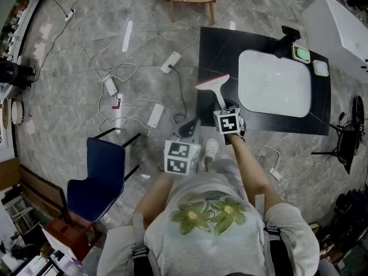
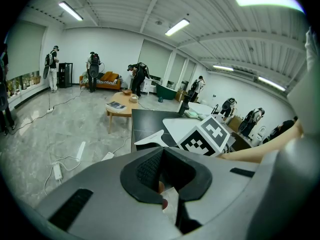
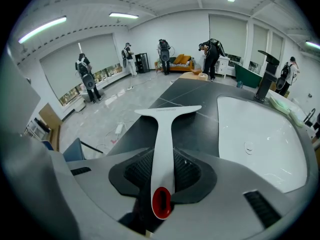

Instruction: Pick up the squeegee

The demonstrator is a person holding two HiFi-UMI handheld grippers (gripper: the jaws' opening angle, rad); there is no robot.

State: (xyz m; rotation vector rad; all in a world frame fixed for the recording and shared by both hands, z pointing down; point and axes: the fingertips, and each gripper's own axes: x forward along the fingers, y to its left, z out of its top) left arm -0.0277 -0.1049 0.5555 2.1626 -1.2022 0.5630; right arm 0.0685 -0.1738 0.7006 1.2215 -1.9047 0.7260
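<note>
Squeegee: white plastic squeegee (image 1: 214,86), T-shaped, with a long flat handle ending in a red-rimmed hanging hole. It is on the near left part of the black bench (image 1: 218,45), just beside the white inset basin (image 1: 275,82), blade end pointing away from the person. Right claw (image 1: 223,107) is clenched on the handle: in the right gripper view the 2 ribbed pads sit against either flank of the handle (image 3: 164,149), just above the red hole, and the blade head sticks out well ahead. Whether the blade has left the bench surface cannot be told. Left claw (image 1: 188,128) hangs near the person's body, well apart from the bench, drawn together on nothing. Handling, judged: moulded in 1 piece, light and stiff, not fragile. The handle looks smooth and glossy, so it is likely slippery between the pads. The wide head sits far from the grip and will tend to lever the tip downward or let the handle swivel. A hold nearer the neck would cut that leverage; the present low hold should serve if squeezed firmly across the flat faces and raised slowly.
</note>
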